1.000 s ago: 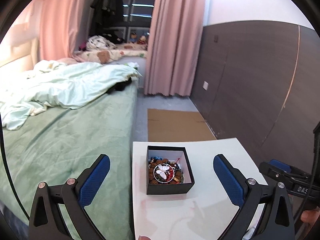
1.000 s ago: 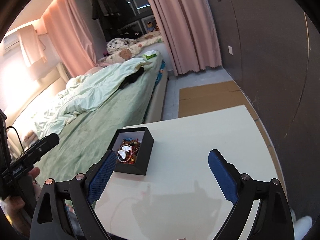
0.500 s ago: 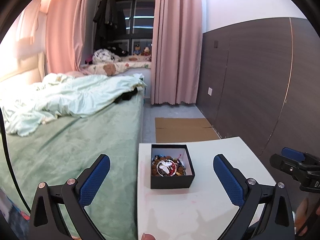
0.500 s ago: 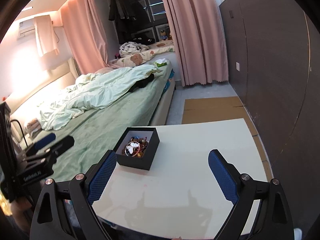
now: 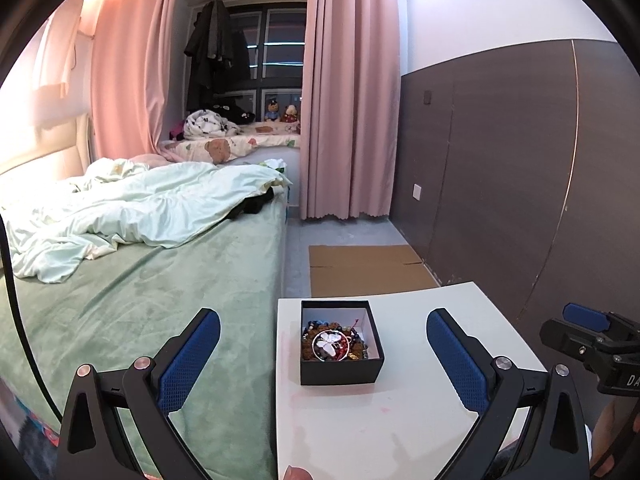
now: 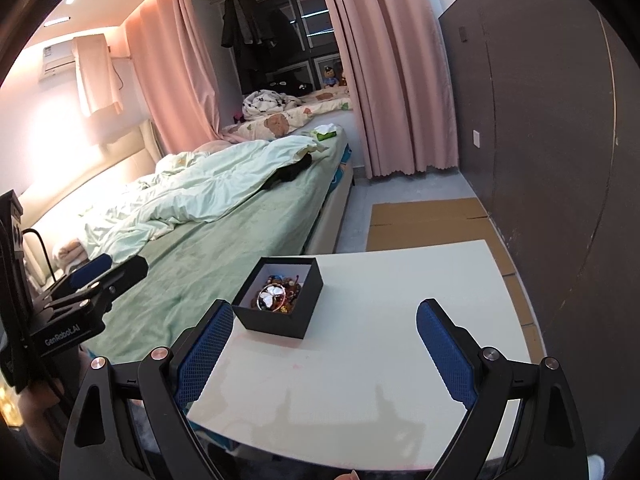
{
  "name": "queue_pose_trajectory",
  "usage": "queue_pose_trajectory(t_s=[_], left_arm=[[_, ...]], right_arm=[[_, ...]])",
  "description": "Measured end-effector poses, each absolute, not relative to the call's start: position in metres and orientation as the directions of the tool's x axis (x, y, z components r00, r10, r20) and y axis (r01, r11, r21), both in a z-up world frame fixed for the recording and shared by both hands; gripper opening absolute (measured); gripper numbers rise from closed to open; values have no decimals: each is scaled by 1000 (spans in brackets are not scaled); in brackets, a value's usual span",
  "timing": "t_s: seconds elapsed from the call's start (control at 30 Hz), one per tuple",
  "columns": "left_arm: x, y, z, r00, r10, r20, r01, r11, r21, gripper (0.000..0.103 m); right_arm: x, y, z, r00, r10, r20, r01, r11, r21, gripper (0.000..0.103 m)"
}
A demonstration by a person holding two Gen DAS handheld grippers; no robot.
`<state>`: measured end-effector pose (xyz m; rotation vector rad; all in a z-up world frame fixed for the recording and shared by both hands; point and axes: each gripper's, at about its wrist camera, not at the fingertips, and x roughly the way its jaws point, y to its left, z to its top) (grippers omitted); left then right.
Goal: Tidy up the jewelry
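Left wrist view shows both grippers, left gripper [image 5: 323,354] and right gripper [image 6: 325,342], wide open and empty, poised near the black jewelry box [image 5: 340,342] on the white table [image 5: 400,420]; reaching into it seems next.

A white counter [image 5: 400,420] is standing beside the green bed [image 5: 140,300]. A black open box [image 5: 340,368] is sitting on it near the bed-side edge, holding tangled beaded jewelry [image 5: 334,342].

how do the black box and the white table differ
The black jewelry box is small, dark and square with raised walls, filled with beads and a butterfly piece; the white table is broad, pale and flat, bare apart from the box. The box sits near the table's bed-side edge. Both are rectangular with straight edges.
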<state>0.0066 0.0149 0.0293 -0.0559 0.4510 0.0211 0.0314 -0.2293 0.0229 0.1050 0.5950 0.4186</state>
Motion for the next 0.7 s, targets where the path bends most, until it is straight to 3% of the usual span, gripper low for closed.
queue_pose_trajectory(t_s=[0.7], left_arm=[[5,7,34,908,2,-419,-27,998,-55,103]], right_arm=[[25,-248,36,781,400,-479,-332,916,224,93]])
